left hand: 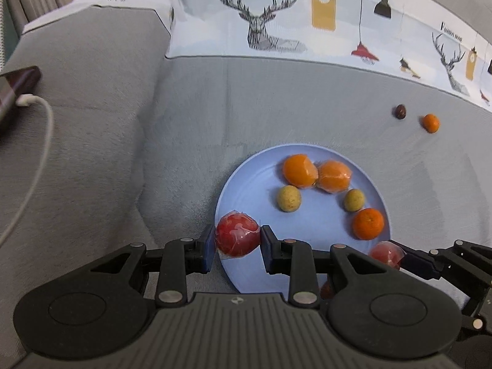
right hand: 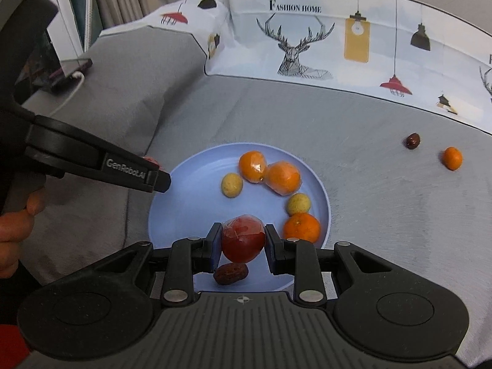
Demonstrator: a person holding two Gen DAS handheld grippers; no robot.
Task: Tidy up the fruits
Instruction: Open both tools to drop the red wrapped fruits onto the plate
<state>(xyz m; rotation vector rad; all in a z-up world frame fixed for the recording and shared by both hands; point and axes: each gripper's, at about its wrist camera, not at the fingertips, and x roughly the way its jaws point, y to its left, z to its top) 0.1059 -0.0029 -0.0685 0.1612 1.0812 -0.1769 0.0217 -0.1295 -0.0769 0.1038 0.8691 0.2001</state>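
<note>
Fruit is mostly gathered on the blue plate (left hand: 243,178); wrapped red fruits are gripped over it by left tongs (left hand: 236,240) and right tongs (right hand: 243,243), while a date (right hand: 412,140) and small orange (right hand: 452,158) remain on the sofa.

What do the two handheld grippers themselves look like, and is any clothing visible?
Both the left gripper and right gripper are matte black, with ribbed grey bodies, round side housings, silver pivot pins and blue finger pads. The left one reads "GenRobot.AI" in the right wrist view. A red sleeve edge shows there.
</note>
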